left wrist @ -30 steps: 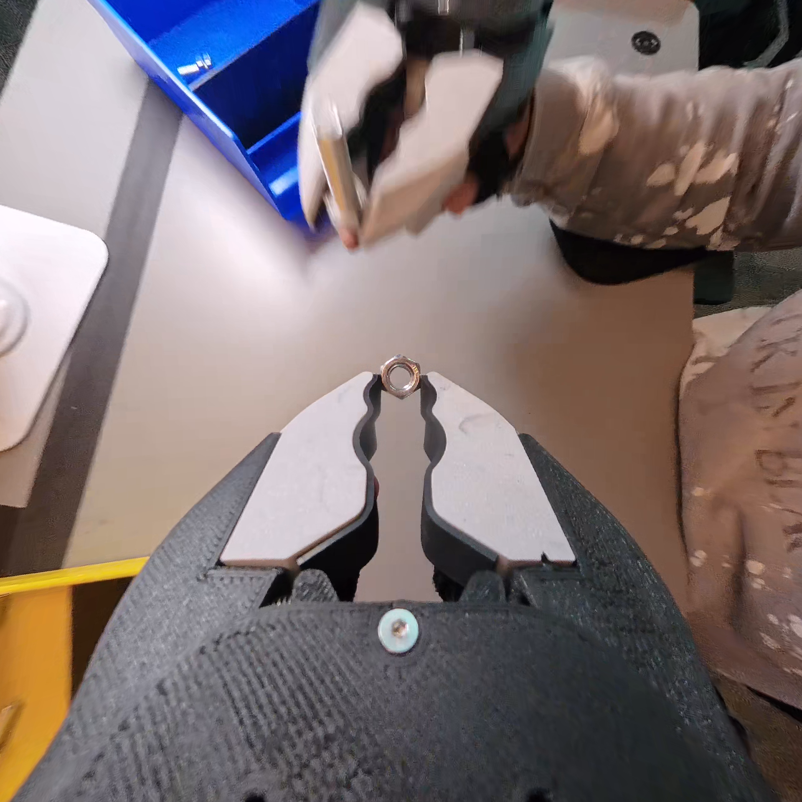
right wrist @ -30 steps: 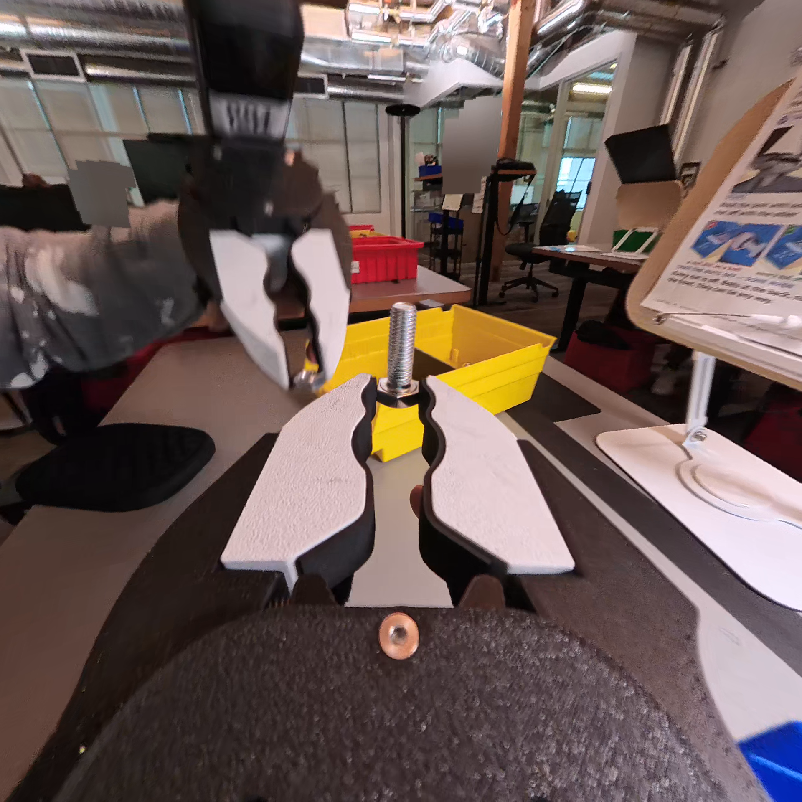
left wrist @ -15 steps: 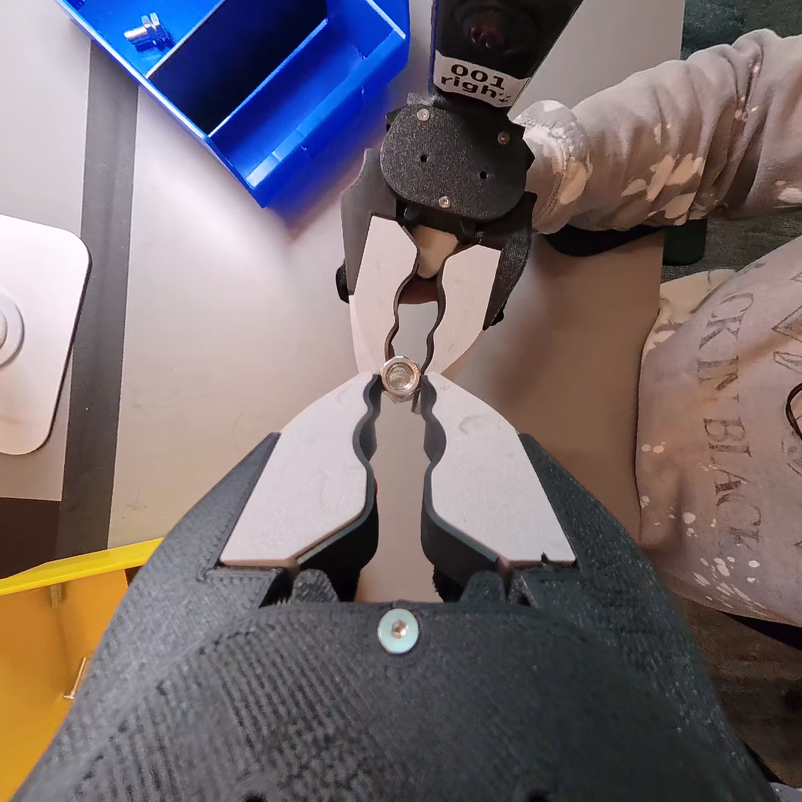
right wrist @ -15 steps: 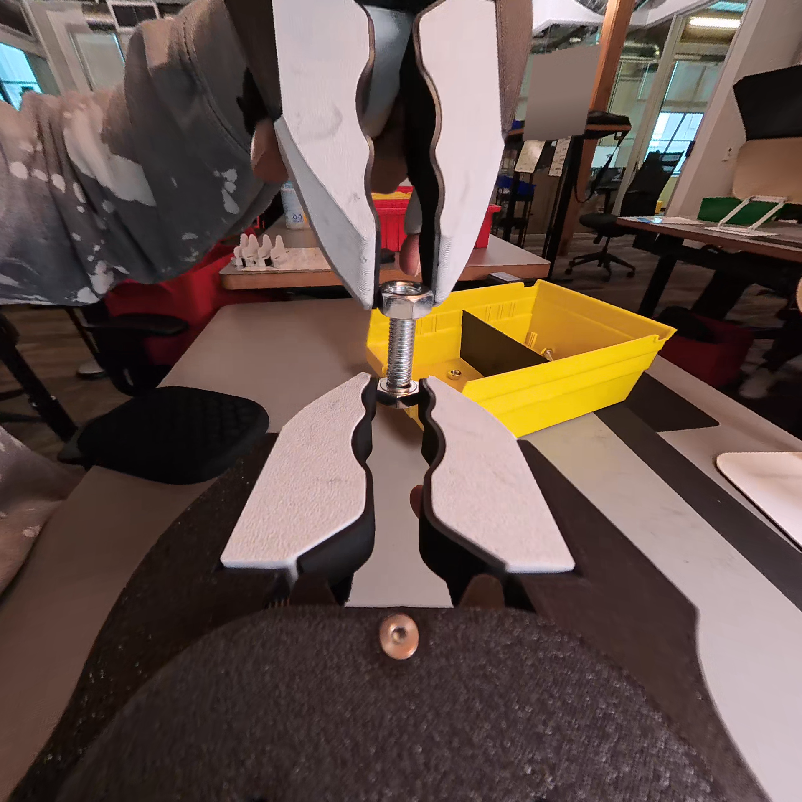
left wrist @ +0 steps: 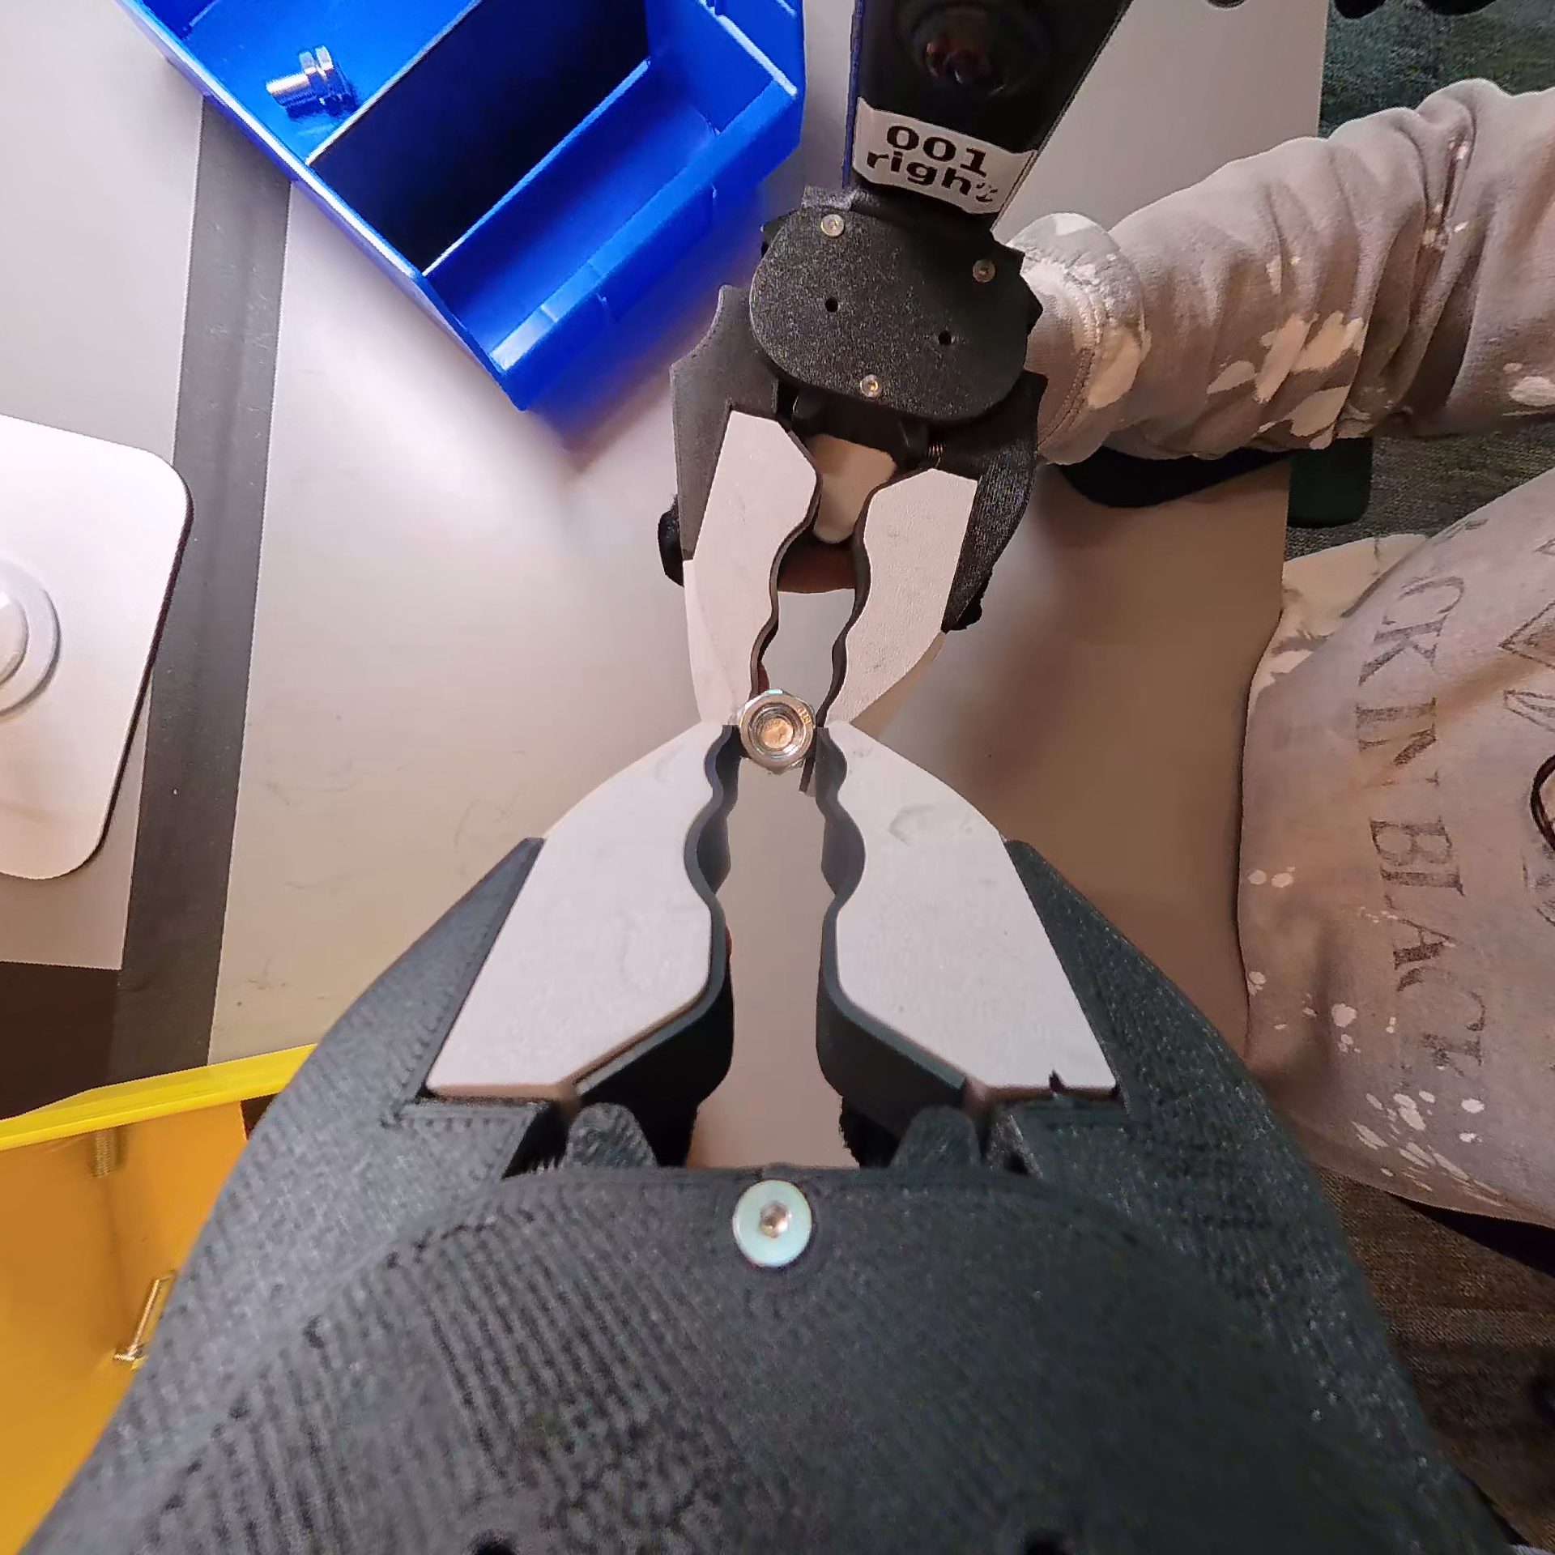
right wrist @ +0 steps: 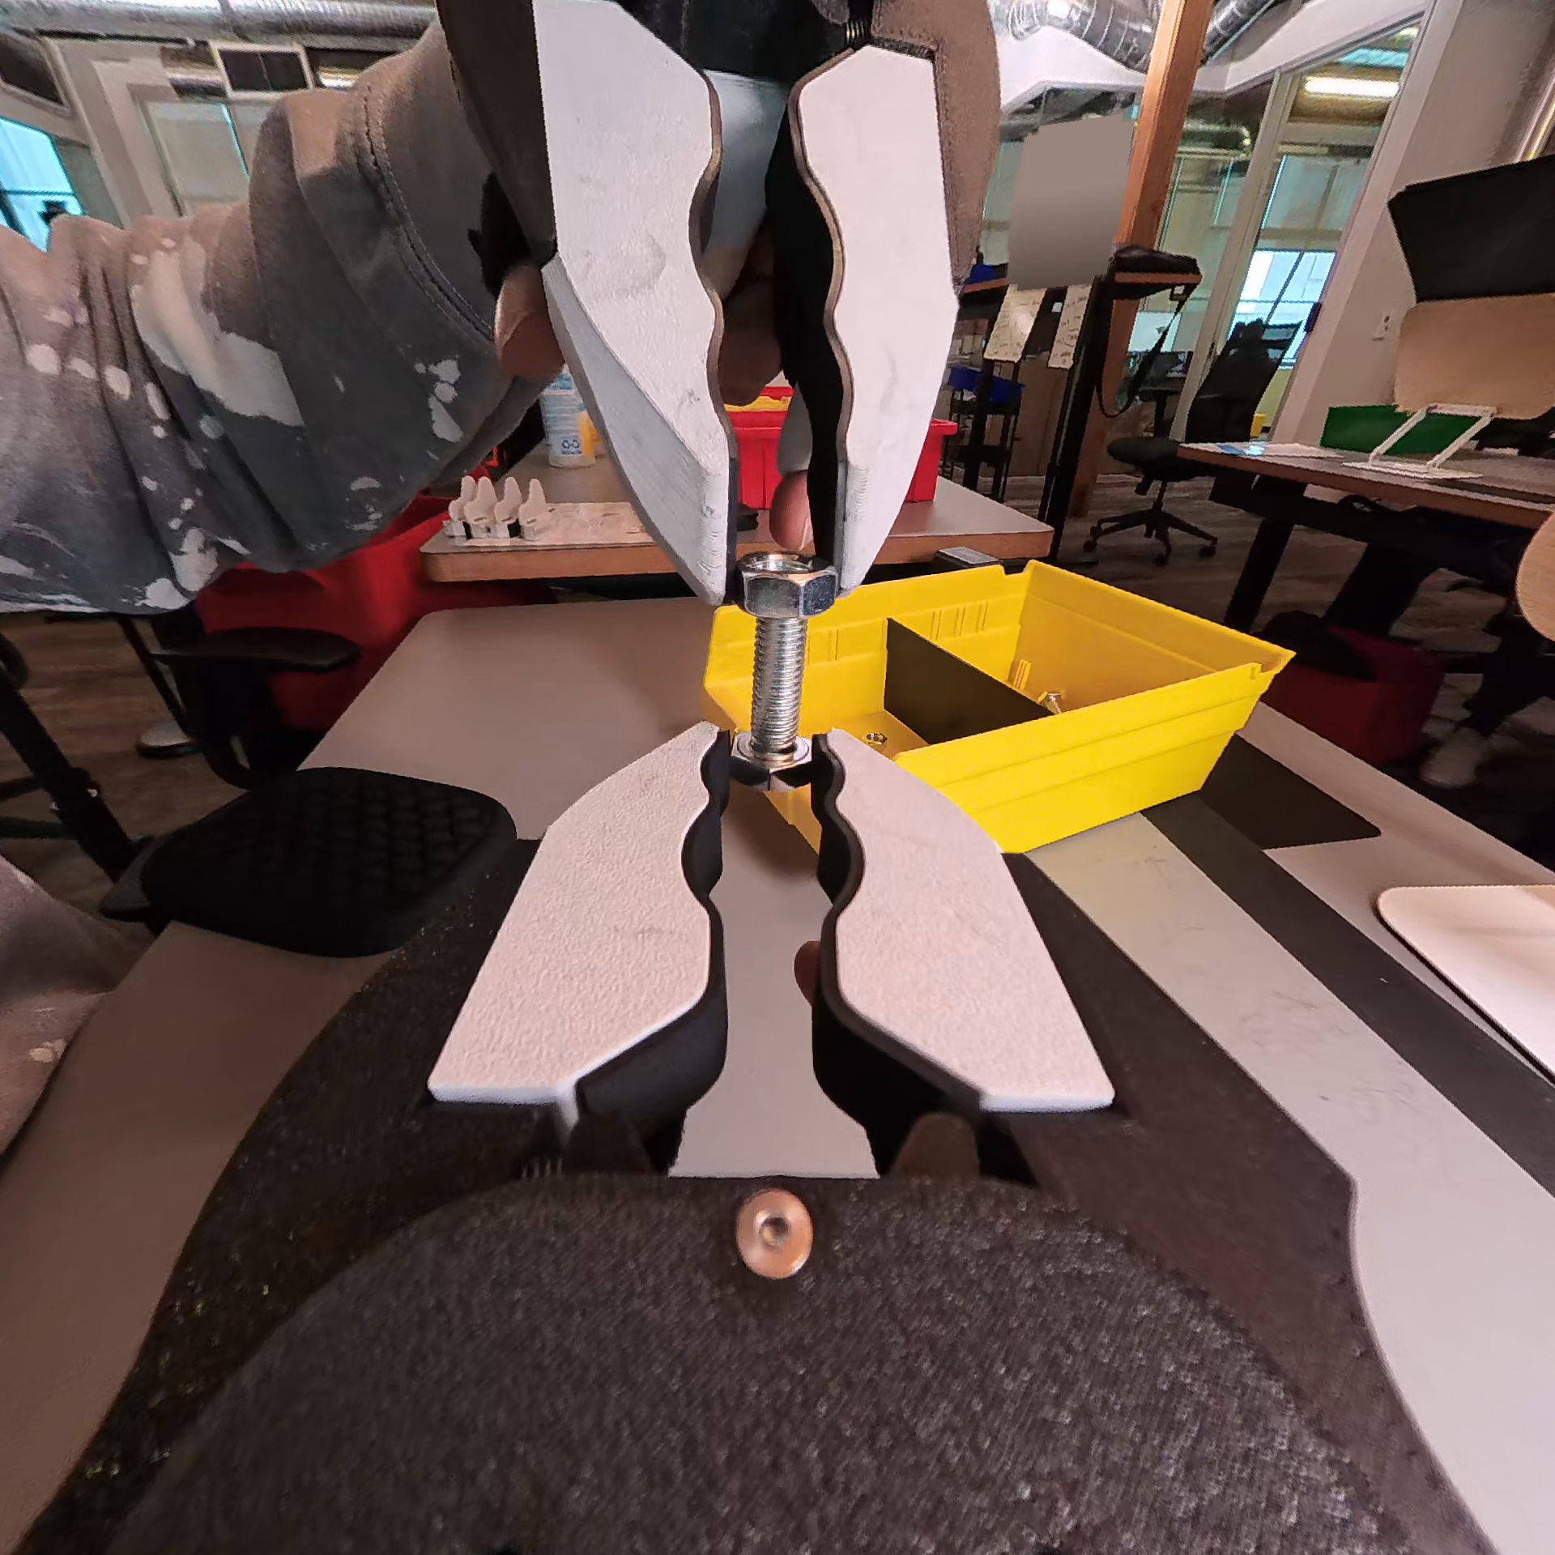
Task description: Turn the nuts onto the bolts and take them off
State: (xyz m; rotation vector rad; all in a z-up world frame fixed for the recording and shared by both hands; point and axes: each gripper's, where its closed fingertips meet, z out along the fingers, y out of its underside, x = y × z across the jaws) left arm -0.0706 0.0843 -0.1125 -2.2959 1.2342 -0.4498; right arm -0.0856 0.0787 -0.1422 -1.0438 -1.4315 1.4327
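My left tongs (left wrist: 774,740) pinched the nut (right wrist: 787,589) atop the upright bolt (right wrist: 778,681); my right tongs (right wrist: 770,761) pinched its head.

Grey table (left wrist: 437,589) bears blue bin (left wrist: 538,252), yellow bin (right wrist: 1094,757).

The left gripper (right wrist: 778,581) points straight down, its 2 fingers clamped on the nut (right wrist: 784,586). Beneath it the right gripper (right wrist: 770,761) lies level, pinching the bolt (right wrist: 776,673) head.

Black textured hand-held gripper (left wrist: 772,740), pale grey fingers (left wrist: 606,917), paint-speckled grey sleeve (left wrist: 1262,311).
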